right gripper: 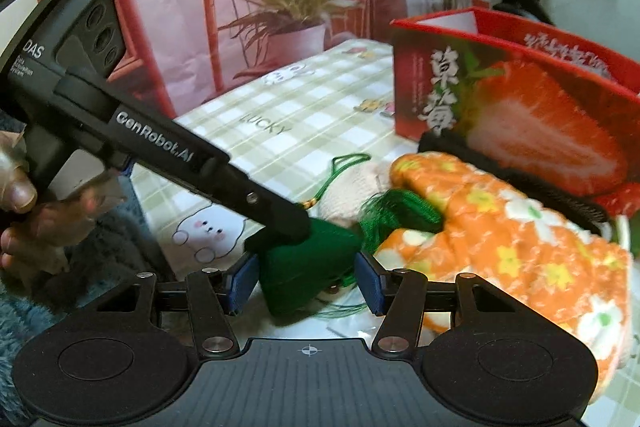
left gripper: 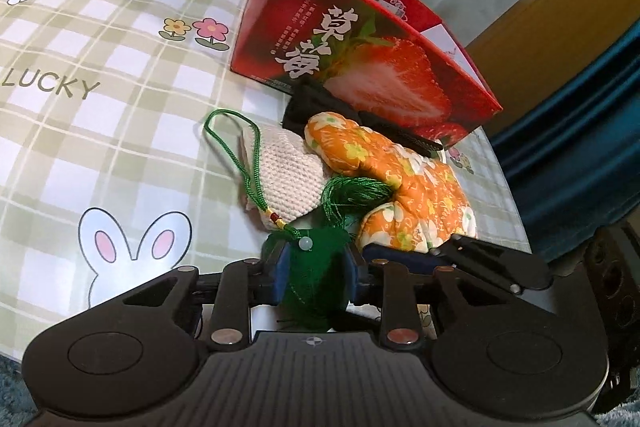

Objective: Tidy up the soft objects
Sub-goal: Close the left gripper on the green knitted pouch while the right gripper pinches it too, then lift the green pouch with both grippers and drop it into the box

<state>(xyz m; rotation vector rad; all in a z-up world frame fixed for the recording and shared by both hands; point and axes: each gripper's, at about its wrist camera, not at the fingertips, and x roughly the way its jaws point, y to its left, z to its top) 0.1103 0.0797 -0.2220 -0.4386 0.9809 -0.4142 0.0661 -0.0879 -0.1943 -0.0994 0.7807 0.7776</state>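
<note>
Left wrist view: the left tongs [left gripper: 316,265] are clamped on a green pouch [left gripper: 316,279], blue pads pressing both its sides. Its green cord [left gripper: 230,155] loops over a knitted piece [left gripper: 280,171] on the checked surface [left gripper: 100,67]. An orange cushion [left gripper: 404,183] lies beside it, before a red box [left gripper: 360,67].

Right wrist view: the right tongs [right gripper: 308,279] stand apart around the same pouch [right gripper: 304,267]; the pads seem not to touch it, though blur hinders. The left tongs [right gripper: 280,231] come in from the left, held by a hand [right gripper: 24,211].

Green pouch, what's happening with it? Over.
Left gripper shut on green pouch. Right gripper open around it. Orange cushion crowds beside.
</note>
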